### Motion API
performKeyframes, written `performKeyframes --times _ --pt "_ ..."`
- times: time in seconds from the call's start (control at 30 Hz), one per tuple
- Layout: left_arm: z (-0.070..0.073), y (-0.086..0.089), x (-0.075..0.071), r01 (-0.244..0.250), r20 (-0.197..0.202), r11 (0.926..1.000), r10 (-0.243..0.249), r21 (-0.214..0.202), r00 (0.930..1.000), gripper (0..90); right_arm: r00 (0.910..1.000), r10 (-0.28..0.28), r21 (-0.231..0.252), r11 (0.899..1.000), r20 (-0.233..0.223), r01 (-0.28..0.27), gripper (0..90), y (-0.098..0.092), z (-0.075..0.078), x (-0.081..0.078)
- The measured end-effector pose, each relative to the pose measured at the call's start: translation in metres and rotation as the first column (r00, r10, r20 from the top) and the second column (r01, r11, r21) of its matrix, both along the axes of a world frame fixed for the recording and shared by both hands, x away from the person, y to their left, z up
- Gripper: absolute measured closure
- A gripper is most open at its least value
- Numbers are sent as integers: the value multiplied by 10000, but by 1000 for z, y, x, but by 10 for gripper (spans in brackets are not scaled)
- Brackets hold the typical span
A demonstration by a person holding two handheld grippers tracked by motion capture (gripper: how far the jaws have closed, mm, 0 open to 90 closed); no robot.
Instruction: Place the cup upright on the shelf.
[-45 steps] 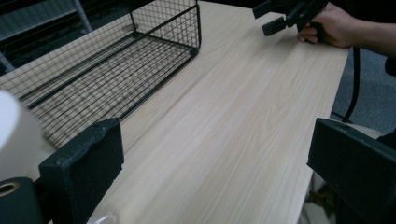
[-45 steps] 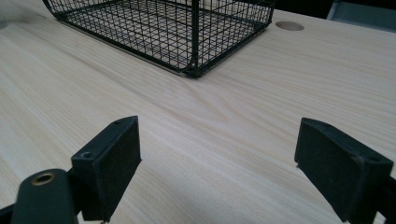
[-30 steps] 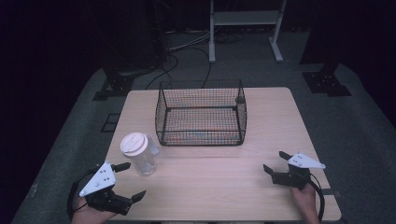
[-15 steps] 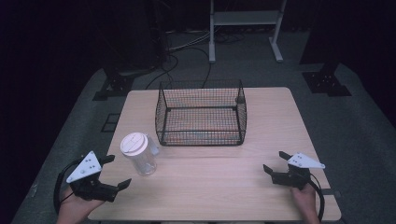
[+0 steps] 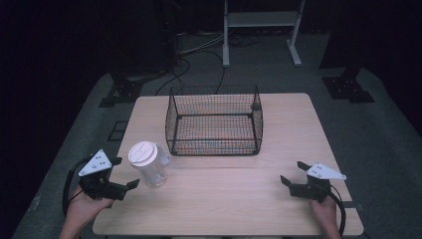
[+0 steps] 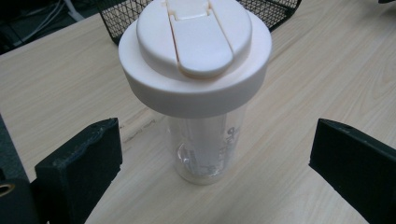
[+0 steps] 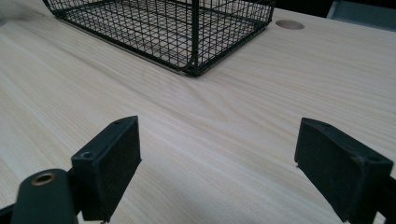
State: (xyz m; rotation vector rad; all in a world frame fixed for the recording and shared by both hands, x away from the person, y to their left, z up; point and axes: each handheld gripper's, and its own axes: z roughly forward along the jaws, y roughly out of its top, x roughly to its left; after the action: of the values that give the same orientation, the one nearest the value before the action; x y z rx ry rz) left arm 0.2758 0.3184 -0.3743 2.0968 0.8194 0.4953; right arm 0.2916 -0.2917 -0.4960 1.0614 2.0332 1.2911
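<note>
Left gripper [image 5: 124, 179]: jaws wide apart, held by a hand at the table's near left edge, aimed at the bottle and close to it, not touching. In the left gripper view [image 6: 215, 163] the bottle stands between the two black jaws but beyond them.
Right gripper [image 5: 291, 174]: jaws wide apart, nothing between them but bare wood; low over the table's near right part, well apart from the bottle.
Bottle [image 5: 148, 165]: upright on the table, near left, just in front of the basket's left corner and close beside it.
Bottle body [image 6: 205, 144]: clear plastic, round, narrower than its lid; faint print on the side, too small to read; inside looks bare.
Bottle lid [image 6: 195, 51]: broad cream-white cap, overhanging the body, with a flip tab shut flat across its top.
Basket [image 5: 215, 119]: black wire mesh, rectangular, open-topped, at the table's middle.
Table [image 5: 239, 204]: pale wood grain.
</note>
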Motion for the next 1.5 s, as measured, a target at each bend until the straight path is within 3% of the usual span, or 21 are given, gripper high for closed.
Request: performKeyframes --times 0.3,0.73,1.5 --pt "-8 -8 16 120 -394 9999 -122 -40 9991 14 10000 26 -9 10000 1 -26 135 0 0 0" --pt "-14 -22 36 177 -625 9998 -170 115 9979 14 10000 76 1 10000 29 -76 135 0 0 0" --pt "-13 -37 53 45 -625 9999 -39 97 9980 10 10000 91 3 10000 36 -91 134 0 0 0"
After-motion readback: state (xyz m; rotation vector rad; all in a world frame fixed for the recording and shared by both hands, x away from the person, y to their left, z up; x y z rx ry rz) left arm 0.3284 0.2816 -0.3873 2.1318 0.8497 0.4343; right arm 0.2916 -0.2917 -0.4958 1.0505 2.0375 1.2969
